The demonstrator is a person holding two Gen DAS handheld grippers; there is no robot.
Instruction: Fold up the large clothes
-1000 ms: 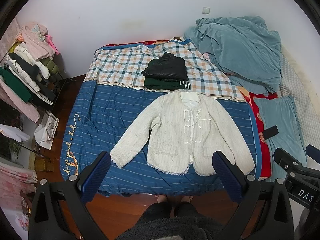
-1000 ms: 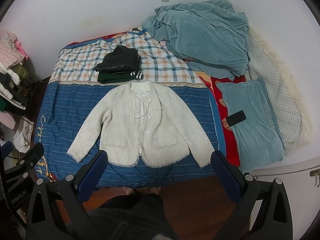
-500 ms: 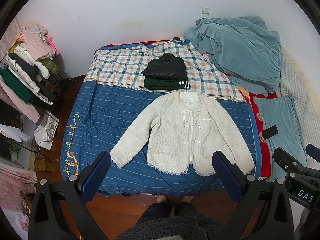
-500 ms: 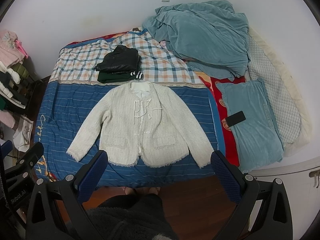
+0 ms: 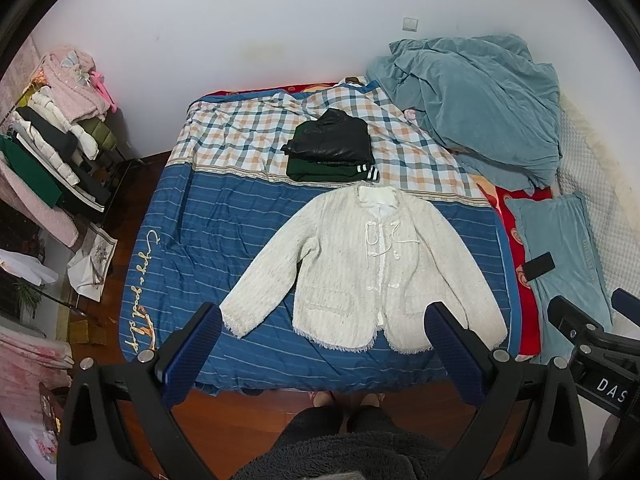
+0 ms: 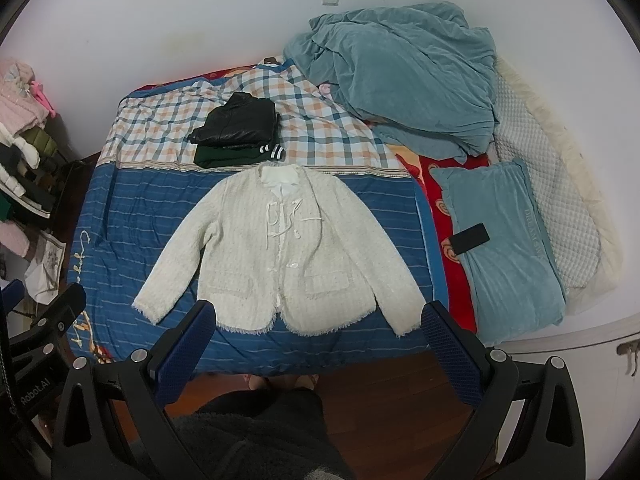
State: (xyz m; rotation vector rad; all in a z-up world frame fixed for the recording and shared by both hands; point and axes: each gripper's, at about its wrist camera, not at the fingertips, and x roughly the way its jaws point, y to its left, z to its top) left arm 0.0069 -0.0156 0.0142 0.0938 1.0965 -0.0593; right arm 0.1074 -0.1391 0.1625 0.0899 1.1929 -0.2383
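A cream knitted jacket (image 5: 360,268) lies flat and face up on the blue striped bedspread (image 5: 224,232), sleeves spread, hem toward the near edge. It also shows in the right wrist view (image 6: 276,248). My left gripper (image 5: 320,344) is open and empty, held high above the near bed edge. My right gripper (image 6: 316,340) is open and empty at the same height, to the right of the left one. A folded stack of a black and a dark green garment (image 5: 332,152) lies behind the jacket's collar.
A crumpled teal blanket (image 5: 476,104) fills the far right of the bed. A teal pillow (image 6: 504,244) with a black phone (image 6: 469,237) lies right of the jacket. A rack of clothes (image 5: 48,136) stands at the left. Wooden floor (image 6: 384,400) lies below me.
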